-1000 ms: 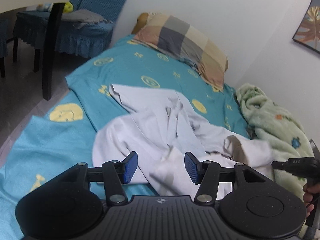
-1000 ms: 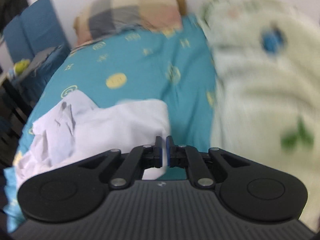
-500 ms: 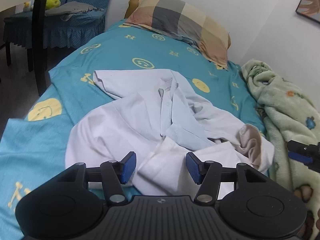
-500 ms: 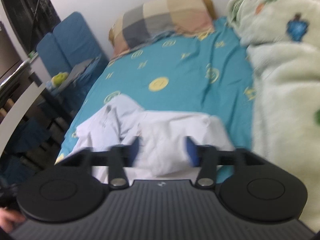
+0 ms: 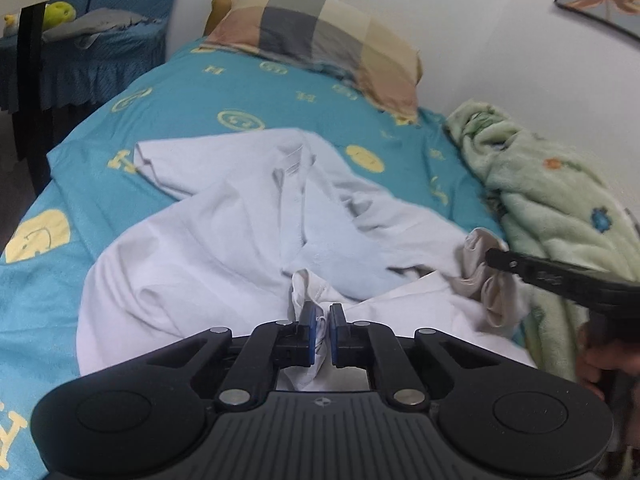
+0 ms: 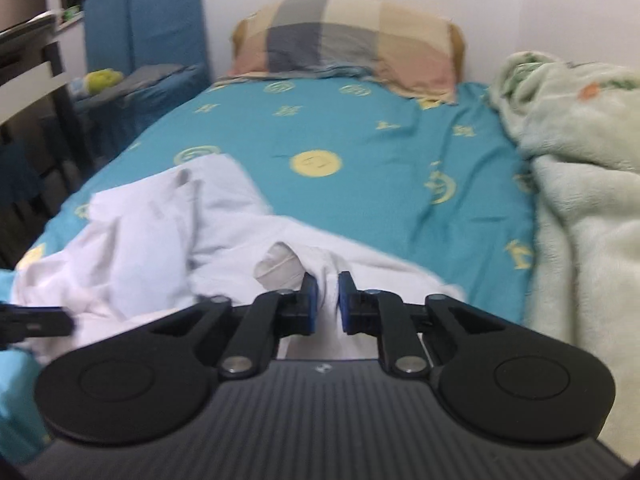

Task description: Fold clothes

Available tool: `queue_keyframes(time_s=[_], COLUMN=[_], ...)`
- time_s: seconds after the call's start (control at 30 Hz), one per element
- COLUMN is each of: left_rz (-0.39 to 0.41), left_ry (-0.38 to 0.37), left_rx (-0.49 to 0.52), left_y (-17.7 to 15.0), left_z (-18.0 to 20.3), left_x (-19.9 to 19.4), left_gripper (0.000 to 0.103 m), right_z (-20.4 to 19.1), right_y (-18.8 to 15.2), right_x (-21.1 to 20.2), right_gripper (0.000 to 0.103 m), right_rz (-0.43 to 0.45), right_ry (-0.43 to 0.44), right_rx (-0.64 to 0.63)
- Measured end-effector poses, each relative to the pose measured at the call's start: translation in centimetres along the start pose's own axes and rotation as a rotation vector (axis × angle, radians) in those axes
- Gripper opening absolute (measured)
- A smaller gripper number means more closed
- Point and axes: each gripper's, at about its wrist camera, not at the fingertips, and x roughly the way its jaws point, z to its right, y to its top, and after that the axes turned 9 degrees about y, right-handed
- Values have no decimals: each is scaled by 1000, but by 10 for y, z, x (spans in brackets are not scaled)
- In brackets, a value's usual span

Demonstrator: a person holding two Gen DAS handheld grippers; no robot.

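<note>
Two claws pinch one soft white shirt (image 5: 224, 248).
The left claw (image 5: 322, 327) squeezes a crumpled fold; the right claw (image 6: 328, 304), nearly closed, grips wrinkly cloth on the blue bed (image 6: 360, 136).

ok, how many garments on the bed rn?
1 that I can make out: a white shirt crumpled on the teal sheet, near edge pinched in the left gripper, right gripper closing on another fold. More could be hidden under it.
</note>
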Motion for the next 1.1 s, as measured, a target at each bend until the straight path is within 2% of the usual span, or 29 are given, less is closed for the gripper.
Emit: queue_keyframes(time_s=[0.1,0.17,0.27,0.37,0.5,0.57,0.63,0.67,0.7,0.73,0.77,0.8,0.83,0.87,0.93,1.03,1.1], left_rz=[41,31,-19,-123,-259,-278,-259,-249,-239,-220,-200,-181,-167,-157,-128,-69,-39], left_ry=[-51,-98,-155,-203,-246,-241,-251,-255,-259,-252,-251,-251,-256,-254,-205,-90,21], left_rx=[5,13,57,147,261,285,249,231,213,190,169,147,117,81,28,-31,-24], left_y=[1,-4,-23,-50,-82,-89,-83,-81,-78,-73,-68,-63,-57,-51,-40,-22,-4], left_z=[4,11,27,48,78,84,78,75,72,67,63,59,53,48,38,24,16], left_x=[-21,-38,-65,-80,-77,-72,-73,-73,-73,-75,-76,-77,-78,-77,-72,-61,-45], left_gripper=[6,6,6,5,5,6,7,9,19,25,36,43,45,51,53,55,56], right_z=[20,33,56,75,87,87,82,80,77,73,71,68,66,64,59,48,38], right_y=[9,15,18,13,6,4,4,4,4,6,8,9,11,13,13,15,22], right_x=[-22,-39,-60,-72,-79,-81,-85,-87,-90,-92,-94,-95,-97,-97,-98,-88,-71], right_gripper=[9,9,9,9,9,11,11,12,12,13,15,21,40,64,85,84,84], right_rz=[70,126,168,160,144,137,149,156,170,185,197,210,223,240,272,255,209], right_ry=[-51,-95,-160,-199,-219,-218,-217,-216,-209,-197,-189,-181,-174,-162,-129,-61,17], right_rx=[86,136,215,289,344,349,339,333,321,302,285,269,262,259,244,214,198])
